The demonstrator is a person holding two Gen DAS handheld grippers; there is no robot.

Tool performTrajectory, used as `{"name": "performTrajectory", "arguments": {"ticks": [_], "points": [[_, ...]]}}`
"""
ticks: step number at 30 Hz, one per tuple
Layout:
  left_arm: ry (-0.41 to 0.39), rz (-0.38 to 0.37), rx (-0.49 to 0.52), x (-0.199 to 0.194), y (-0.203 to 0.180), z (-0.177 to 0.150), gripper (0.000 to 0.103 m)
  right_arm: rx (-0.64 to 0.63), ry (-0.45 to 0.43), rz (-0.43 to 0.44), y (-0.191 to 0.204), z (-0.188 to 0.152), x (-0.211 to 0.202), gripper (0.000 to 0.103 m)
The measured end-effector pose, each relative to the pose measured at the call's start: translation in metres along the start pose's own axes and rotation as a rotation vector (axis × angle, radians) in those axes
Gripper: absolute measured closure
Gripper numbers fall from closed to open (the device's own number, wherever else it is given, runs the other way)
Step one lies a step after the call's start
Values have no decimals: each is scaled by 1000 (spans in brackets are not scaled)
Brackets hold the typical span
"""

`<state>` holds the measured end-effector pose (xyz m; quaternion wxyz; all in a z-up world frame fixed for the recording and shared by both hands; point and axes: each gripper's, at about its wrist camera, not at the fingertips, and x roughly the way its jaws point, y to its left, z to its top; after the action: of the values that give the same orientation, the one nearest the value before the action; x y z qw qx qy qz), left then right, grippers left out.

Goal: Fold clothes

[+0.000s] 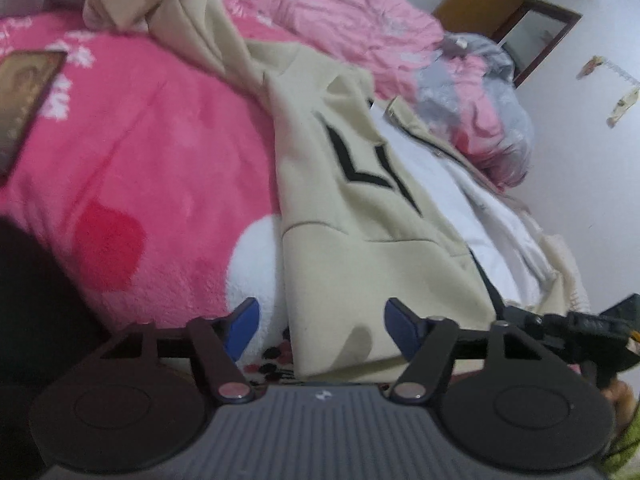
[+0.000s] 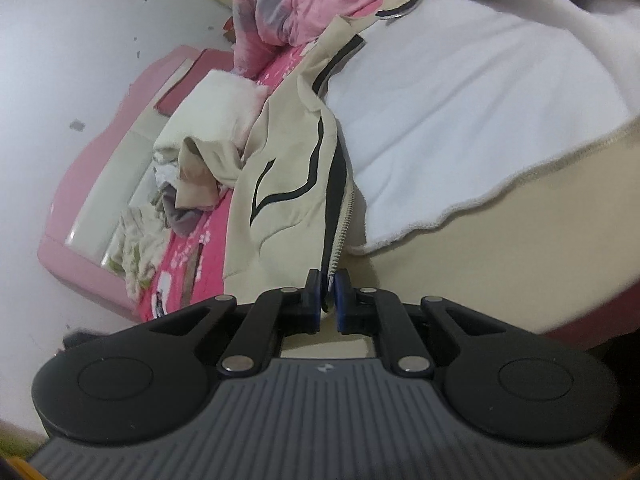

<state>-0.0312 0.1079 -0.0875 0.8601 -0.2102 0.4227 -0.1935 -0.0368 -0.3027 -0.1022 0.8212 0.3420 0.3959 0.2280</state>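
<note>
Right gripper (image 2: 329, 295) nearest lens, pinched on zipper edge (image 2: 340, 220) of beige jacket (image 1: 352, 240). Left gripper (image 1: 320, 320) spread wide, empty, hem lying between fingers. Jacket sprawls open on pink fleece blanket (image 1: 140, 168), white fleece lining (image 2: 460, 112) up. Likely soft, bulky, floppy, not slippery; hem corners and zipper edge look best for holding.

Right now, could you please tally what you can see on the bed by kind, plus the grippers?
Beige zip jacket: 1
Pink blanket: 1
Crumpled pink and grey quilt: 1
Pile of unfolded clothes: 1 pile, items uncountable
Grippers: 2, left gripper open, right gripper shut on the jacket's zip edge
Total: 6
</note>
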Motion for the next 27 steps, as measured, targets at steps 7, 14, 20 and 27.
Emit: {"name": "performTrajectory", "arguments": {"ticks": [7,14,20,27], "points": [[20,-58,-76,9,5,2,49,-25,-27,-53,-8,3,-7,98],[25,-107,-132,11,7,-3,49,-28,-42,-98,-17,13,-12,98],[42,-114,-142,17,4,-6,49,-32,-45,-118,-24,13,-14,98],[76,-187,-225,15,0,-7,97,-29,-39,-130,-30,19,-12,98]]}}
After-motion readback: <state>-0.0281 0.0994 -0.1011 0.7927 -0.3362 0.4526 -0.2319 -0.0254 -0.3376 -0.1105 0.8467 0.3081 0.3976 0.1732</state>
